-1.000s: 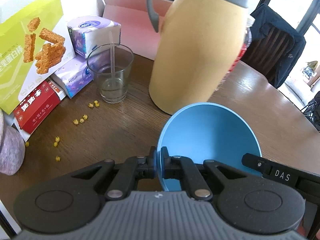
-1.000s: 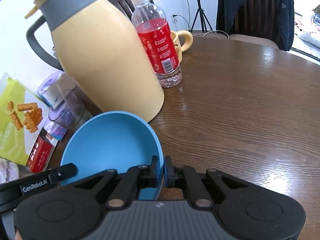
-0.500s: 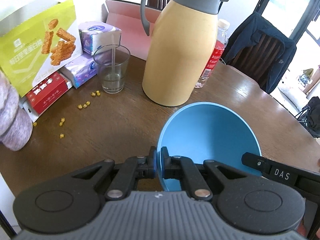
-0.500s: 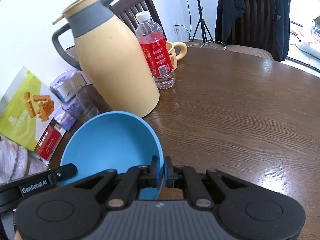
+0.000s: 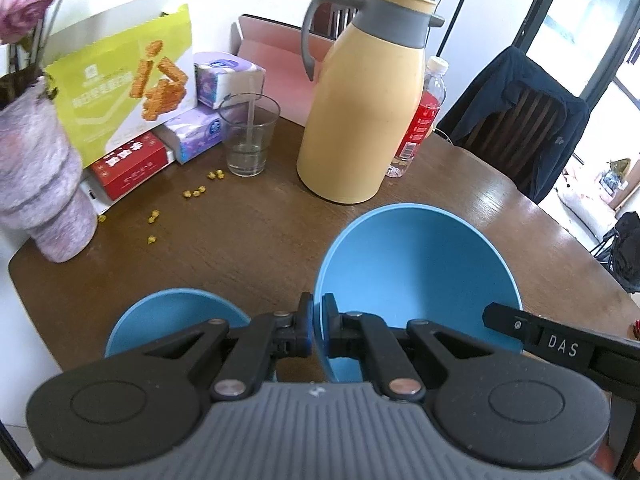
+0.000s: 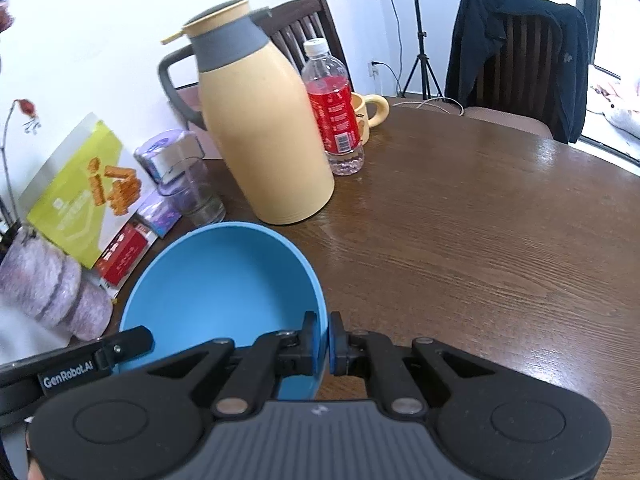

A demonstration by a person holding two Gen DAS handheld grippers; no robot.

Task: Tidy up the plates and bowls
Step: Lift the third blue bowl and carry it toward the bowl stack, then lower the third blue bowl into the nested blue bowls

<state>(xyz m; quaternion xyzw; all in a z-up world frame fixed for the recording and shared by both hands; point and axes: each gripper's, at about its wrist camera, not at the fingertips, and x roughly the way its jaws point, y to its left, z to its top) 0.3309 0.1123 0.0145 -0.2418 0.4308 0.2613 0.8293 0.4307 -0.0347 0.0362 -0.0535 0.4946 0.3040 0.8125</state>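
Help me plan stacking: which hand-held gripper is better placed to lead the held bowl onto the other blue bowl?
Left, probably: both clamp the held bowl by its rim, but the other bowl lies just beside the left hand-held gripper and outside the right view.

Bare wood tabletop (image 6: 480, 240) open to the right, thermos (image 5: 360, 120), bottle (image 6: 334, 120), glass (image 5: 248, 140) crowd far side, vase (image 5: 36, 176), boxes (image 5: 128, 160) block left, 2nd bowl (image 5: 160, 316) prob. below-left.
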